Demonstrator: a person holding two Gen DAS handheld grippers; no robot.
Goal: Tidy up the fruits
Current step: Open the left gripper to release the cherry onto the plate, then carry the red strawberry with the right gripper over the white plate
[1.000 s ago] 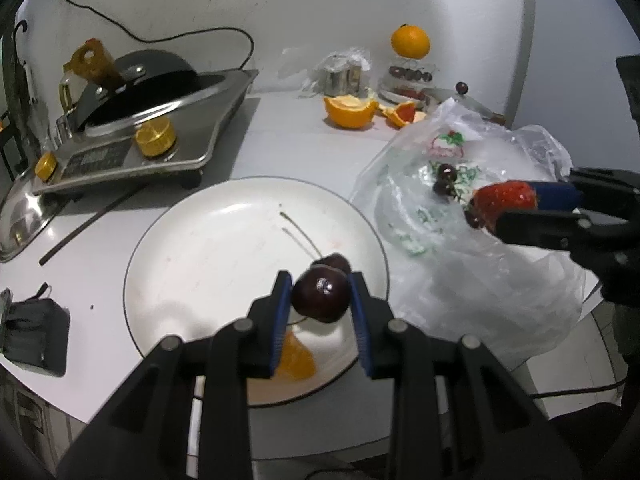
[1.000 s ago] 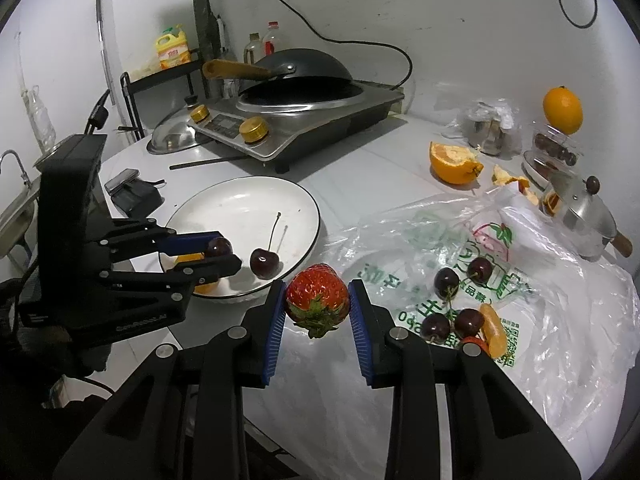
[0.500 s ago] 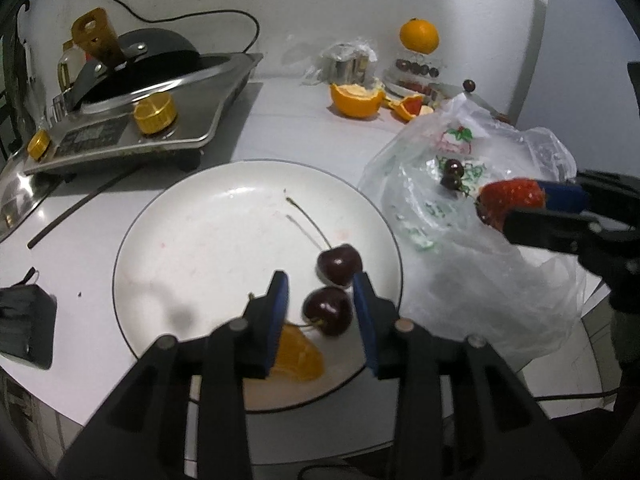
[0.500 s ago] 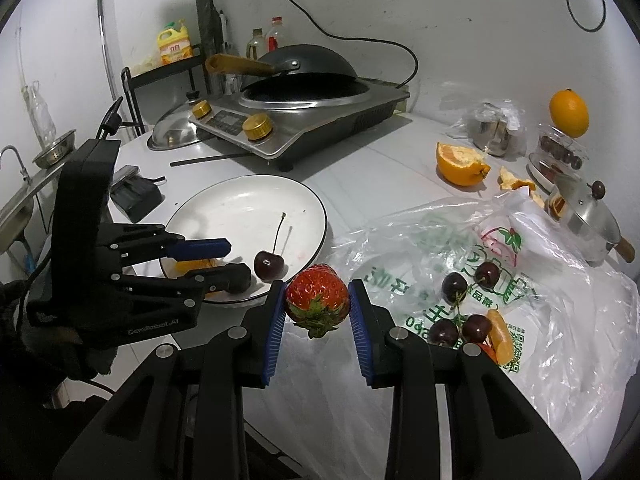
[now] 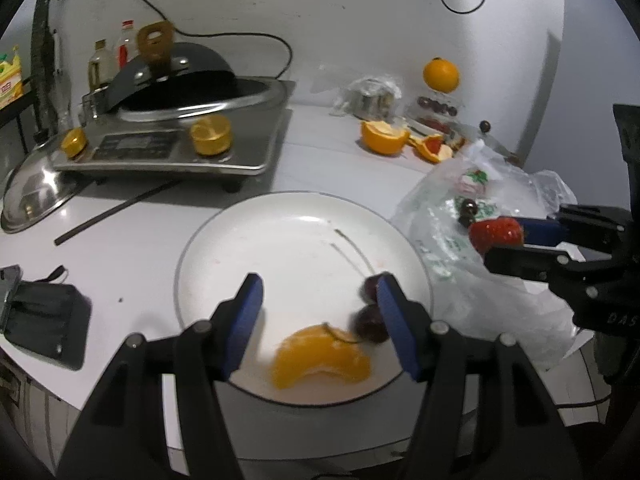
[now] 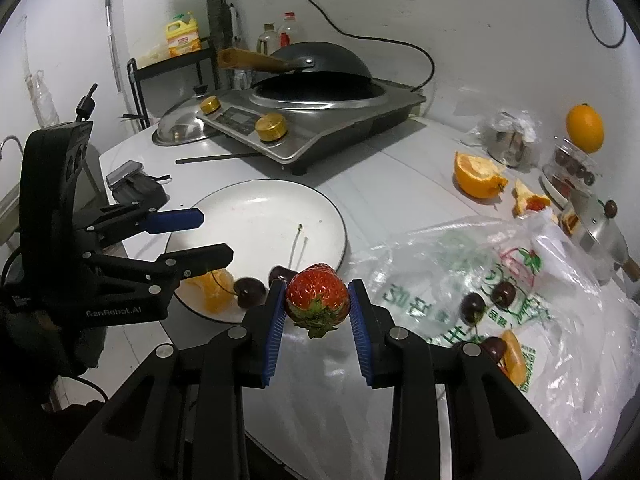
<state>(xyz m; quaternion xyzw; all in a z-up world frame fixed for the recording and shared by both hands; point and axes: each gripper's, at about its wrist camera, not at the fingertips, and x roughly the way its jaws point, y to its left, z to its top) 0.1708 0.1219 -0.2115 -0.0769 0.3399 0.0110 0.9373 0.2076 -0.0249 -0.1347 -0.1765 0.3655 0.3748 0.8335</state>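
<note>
A white plate (image 5: 280,248) holds an orange segment (image 5: 320,356) and two dark cherries (image 5: 370,326) near its front right rim. Over the plate's near edge my left gripper (image 5: 318,312) is opening, with nothing between its blue pads; the right wrist view shows it (image 6: 200,238) above the plate (image 6: 260,208). My right gripper (image 6: 316,304) is shut on a red strawberry (image 6: 316,294), held in the air just right of the plate, beside the cherries (image 6: 250,292). In the left wrist view the strawberry (image 5: 496,234) hangs over the plastic bag (image 5: 460,216).
The clear plastic bag (image 6: 520,320) on the right holds several cherries (image 6: 472,306) and an orange piece (image 6: 512,354). Behind the plate stand an induction cooker (image 5: 172,152) with a wok, a steel lid (image 5: 32,196), orange halves (image 5: 384,138) and a whole orange (image 5: 440,74). A black case (image 5: 44,320) lies left.
My left gripper let the cherry go onto the plate, then spread its jaws and drew back. My right gripper, still holding the strawberry, shifted a little toward the plate.
</note>
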